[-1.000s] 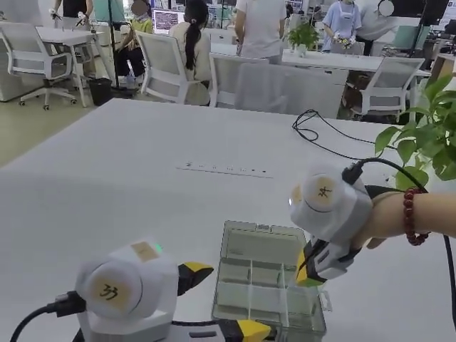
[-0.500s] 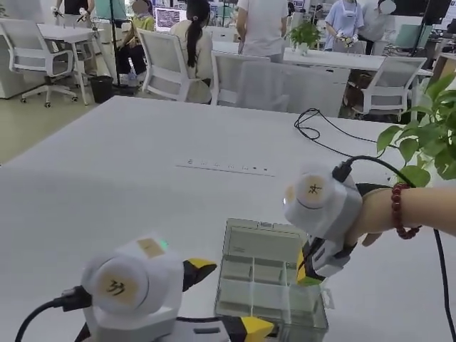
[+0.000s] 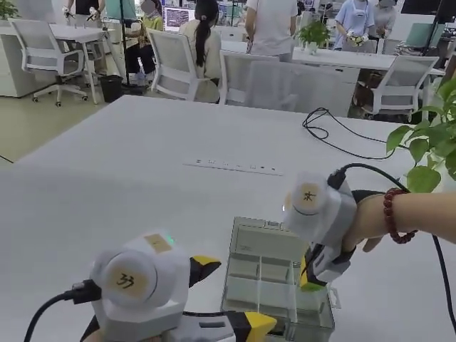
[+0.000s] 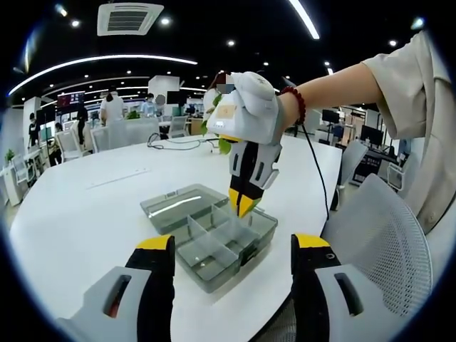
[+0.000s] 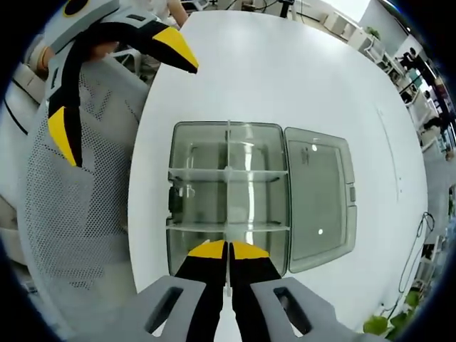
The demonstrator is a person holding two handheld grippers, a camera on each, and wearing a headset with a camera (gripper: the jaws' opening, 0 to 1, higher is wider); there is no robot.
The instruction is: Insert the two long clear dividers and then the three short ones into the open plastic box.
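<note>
right gripper view: the open plastic box (image 5: 206,127) sits on the white worktop (image 5: 285,64). right tongs (image 5: 228,246) are pressed together on the end of a clear divider (image 5: 228,192) standing in it; pushed off its slot, it could bow or skid the box, which the spread left tongs (image 4: 233,242) don't steady.

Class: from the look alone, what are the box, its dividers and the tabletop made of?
Box: clear, glossy plastic; see-through, with light glints. Dividers: likely the same, thin clear strips. Tabletop: white, matte; laminate or paint, unclear.
</note>
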